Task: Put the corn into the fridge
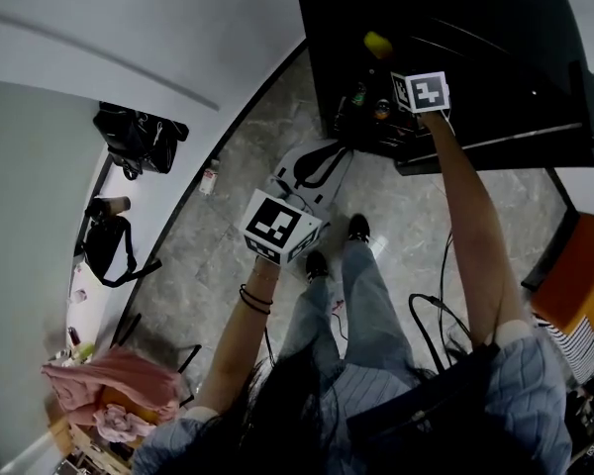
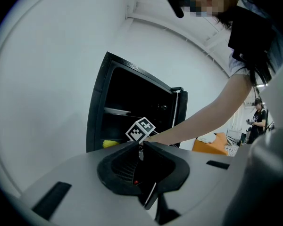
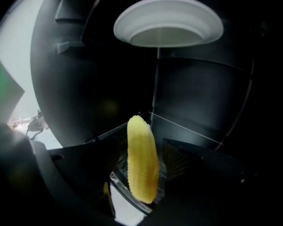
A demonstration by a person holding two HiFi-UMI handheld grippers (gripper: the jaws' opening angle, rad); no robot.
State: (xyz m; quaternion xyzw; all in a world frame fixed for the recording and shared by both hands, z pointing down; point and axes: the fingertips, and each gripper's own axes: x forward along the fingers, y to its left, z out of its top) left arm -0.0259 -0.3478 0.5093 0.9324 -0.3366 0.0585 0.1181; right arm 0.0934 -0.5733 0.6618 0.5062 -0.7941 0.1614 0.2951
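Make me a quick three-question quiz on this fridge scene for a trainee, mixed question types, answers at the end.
1. What sits between the jaws of the right claw?
2. True or false: the left claw grips something.
3. Inside the fridge, what shows above the right claw? A a white bowl; B a red pot; C a green cup.
Key: 1 the corn; 2 false; 3 A.

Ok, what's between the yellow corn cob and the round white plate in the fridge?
Nothing visible: the right gripper view shows only dark fridge interior between the yellow corn cob and the round white plate above.
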